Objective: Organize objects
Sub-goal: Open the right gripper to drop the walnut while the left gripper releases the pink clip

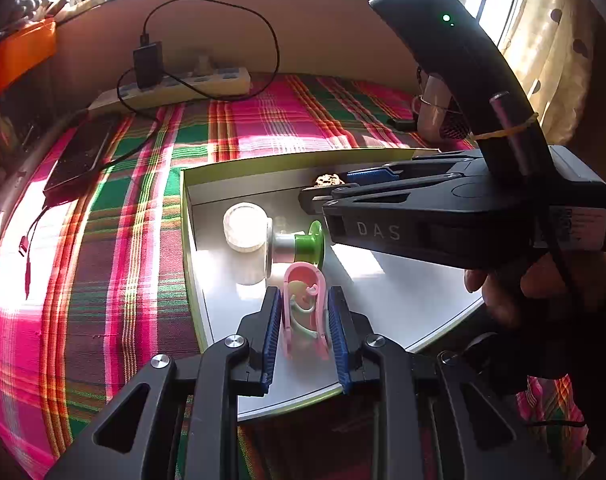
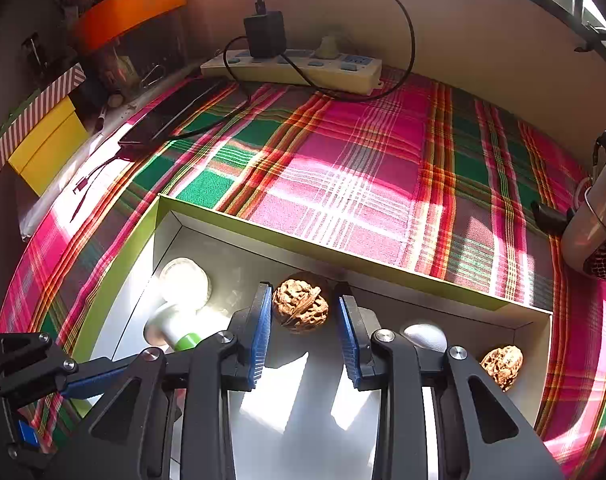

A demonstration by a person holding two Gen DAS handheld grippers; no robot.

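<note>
the left gripper point(image 1: 305, 322) is clamped on a pink clip point(image 1: 305, 308), its blue pads point(image 1: 271, 332) pressing both sides of the clip, which stands upright between them over the near part of a shallow white box point(image 1: 383, 300) with a green rim. the box rests on a pink, green and red plaid cloth point(image 1: 103, 240) covering the tabletop. just beyond the clip, inside the box, lie a white jar point(image 1: 245, 236) on its side and a spool point(image 1: 299, 242) with a green flange, the two touching or nearly so; the clip's tip stands just short of the spool. the right gripper point(image 2: 305, 332) hangs over the far side of the same box with its pads apart, and holds nothing. a walnut point(image 2: 301, 304) lies on the box floor against the far wall, seen in the gap between the fingertips and slightly beyond them; the pads do not touch it. a second walnut point(image 2: 502, 366) lies in the right corner of the box, well to the right of that gripper, and a small white rounded object point(image 2: 425, 336) sits between the two walnuts, partly hidden behind the right finger. in the left wrist view the right gripper point(image 1: 315, 196) reaches in from the right, held by a hand point(image 1: 515, 288), above the spool. at the back edge of the tabletop a power strip point(image 2: 295, 68) lies with a black adapter point(image 2: 265, 34) plugged in, and a dark phone point(image 2: 171, 116) lies on the cloth to its left, well apart from the box.
</note>
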